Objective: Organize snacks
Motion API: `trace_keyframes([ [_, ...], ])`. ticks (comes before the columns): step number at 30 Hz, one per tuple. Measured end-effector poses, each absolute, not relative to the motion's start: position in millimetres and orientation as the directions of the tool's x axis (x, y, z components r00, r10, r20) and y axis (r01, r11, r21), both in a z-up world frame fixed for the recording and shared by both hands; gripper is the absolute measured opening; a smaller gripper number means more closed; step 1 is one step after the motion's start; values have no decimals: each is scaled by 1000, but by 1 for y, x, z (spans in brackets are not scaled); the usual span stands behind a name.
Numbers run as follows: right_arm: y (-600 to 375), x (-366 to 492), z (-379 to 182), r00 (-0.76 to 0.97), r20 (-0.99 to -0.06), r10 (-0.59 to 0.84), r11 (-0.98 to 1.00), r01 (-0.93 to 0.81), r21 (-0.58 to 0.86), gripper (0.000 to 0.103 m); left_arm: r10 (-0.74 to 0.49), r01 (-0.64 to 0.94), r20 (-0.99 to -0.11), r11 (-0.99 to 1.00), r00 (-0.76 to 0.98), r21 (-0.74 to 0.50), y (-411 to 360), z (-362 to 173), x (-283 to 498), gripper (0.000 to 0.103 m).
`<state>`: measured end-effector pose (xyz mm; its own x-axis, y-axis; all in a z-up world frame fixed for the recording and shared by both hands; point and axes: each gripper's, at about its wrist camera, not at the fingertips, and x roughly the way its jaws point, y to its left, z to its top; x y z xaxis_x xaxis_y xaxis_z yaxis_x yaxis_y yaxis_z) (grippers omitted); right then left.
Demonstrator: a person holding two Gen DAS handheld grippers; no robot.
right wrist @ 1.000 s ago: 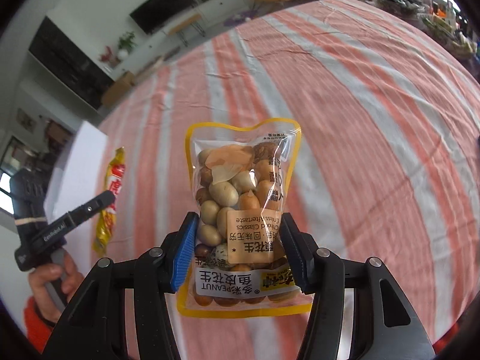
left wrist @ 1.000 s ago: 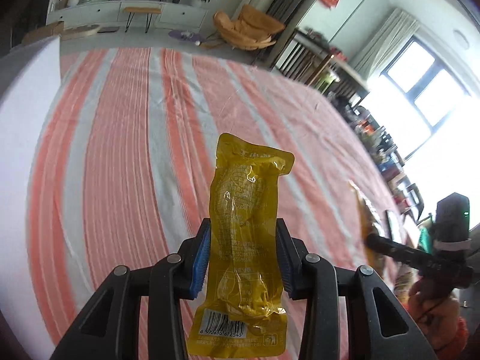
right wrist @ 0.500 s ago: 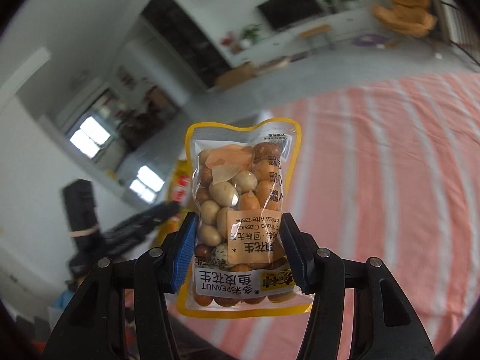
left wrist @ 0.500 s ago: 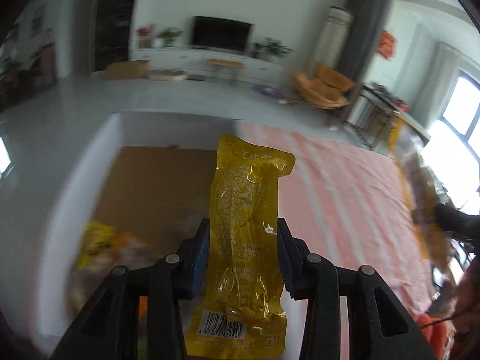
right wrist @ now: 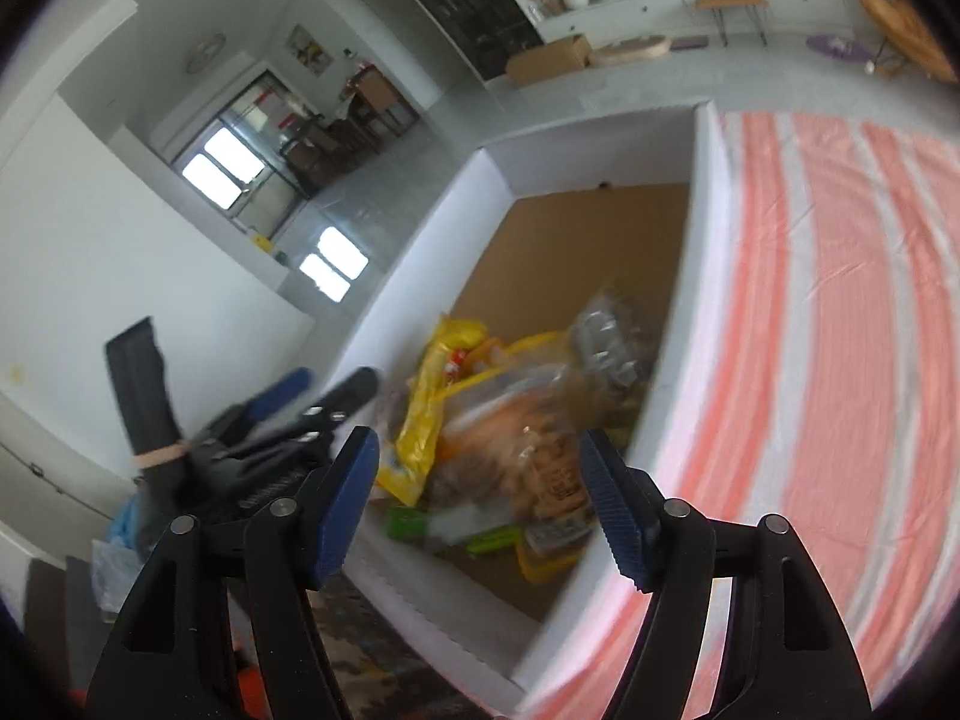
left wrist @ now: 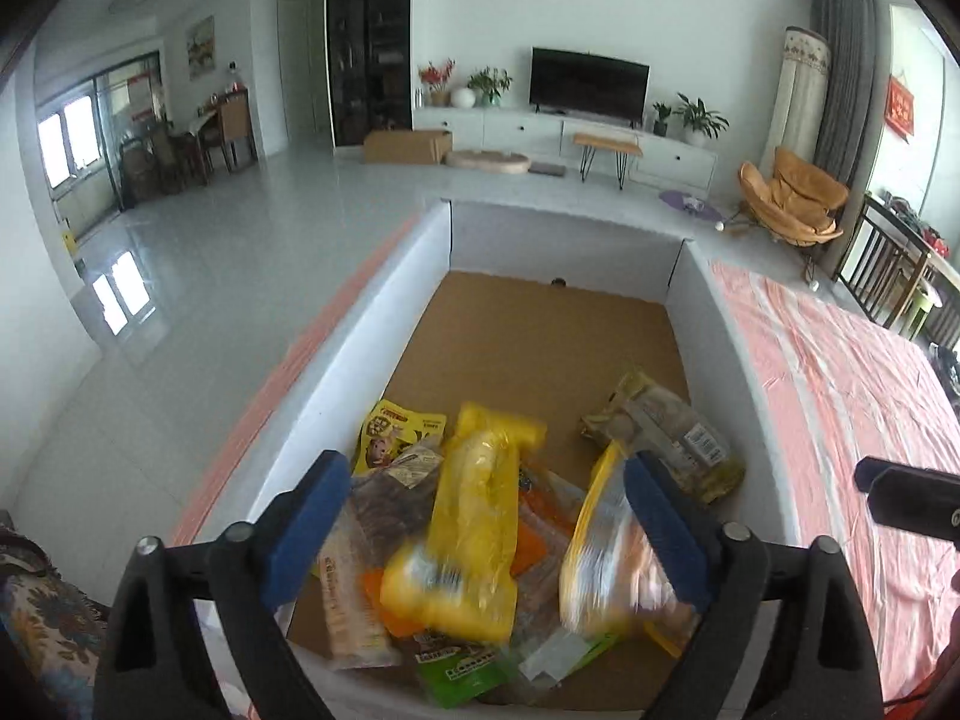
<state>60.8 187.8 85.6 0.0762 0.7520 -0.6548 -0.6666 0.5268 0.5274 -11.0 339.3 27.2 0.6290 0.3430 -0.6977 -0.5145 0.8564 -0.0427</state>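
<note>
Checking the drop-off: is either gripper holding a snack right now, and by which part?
Nothing is held. Both sets of jaws are opening; the yellow corn packet and clear yellow-edged peanut bag are loose, blurred, over the white cardboard box.

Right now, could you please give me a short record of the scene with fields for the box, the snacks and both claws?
container: white box with brown cardboard floor, standing on a striped cloth
contents: pile of snack packets at the near end
yellow packet: blurred, over the pile, between the left claw's pads, not pressed
peanut bag: blurred, over the pile, free of the right claw's pads
left claw: jaws opening
right claw: jaws opening
</note>
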Motion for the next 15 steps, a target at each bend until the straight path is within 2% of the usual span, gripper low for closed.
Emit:
trace_keyframes([
  [3,173,54,97,135,-663,737,550,-691,470,73,360,-516,-671,856,648,-39,333,36,-16,96],
  [8,161,44,111,237,-704,670,614,-709,346,73,469,-593,-643,804,605,28,314,58,-25,103],
  [12,163,34,119,268,-718,642,627,-722,291,73,463,-600,-646,800,607,8,309,65,-35,103],
  [15,167,31,121,284,-723,630,628,-734,259,73,494,-606,-627,794,602,45,305,71,-40,103],
])
